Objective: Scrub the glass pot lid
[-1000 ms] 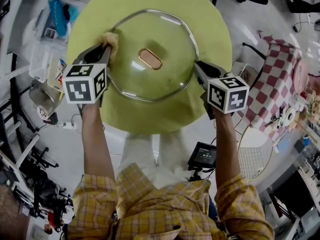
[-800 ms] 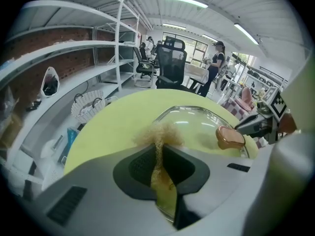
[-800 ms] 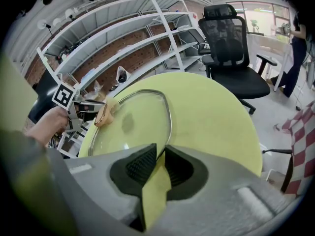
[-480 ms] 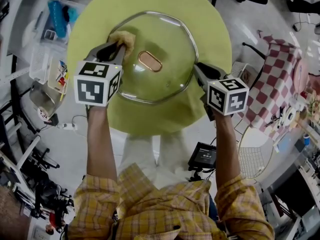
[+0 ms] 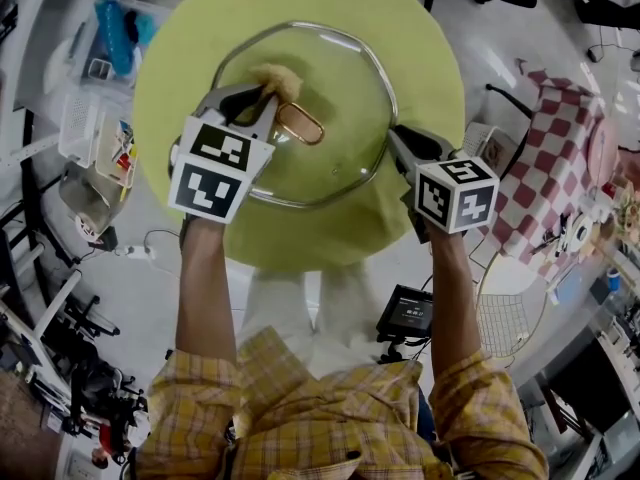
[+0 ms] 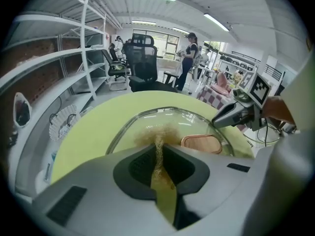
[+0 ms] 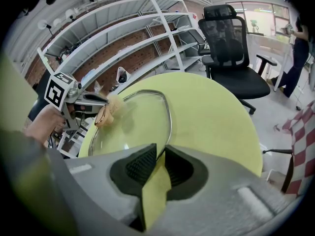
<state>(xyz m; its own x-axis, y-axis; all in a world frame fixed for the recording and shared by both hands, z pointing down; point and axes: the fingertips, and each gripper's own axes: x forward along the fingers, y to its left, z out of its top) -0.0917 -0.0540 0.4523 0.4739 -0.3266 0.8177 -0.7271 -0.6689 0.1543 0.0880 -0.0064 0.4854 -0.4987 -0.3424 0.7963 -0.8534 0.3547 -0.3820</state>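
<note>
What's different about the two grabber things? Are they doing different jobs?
The left gripper is pinching a fuzzy tan scrubber; the right gripper is pinching the metal rim of the glass lid. The left gripper reaches in over the glass, beside the handle; the right gripper sits out at the lid's edge. Both are shut on something, and both carry a cube with square markers.

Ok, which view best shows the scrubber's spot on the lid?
Head view: the scrubber lies on the glass lid beside its handle. Left gripper view shows it pinched between the jaws; right gripper view, small and distant.
</note>
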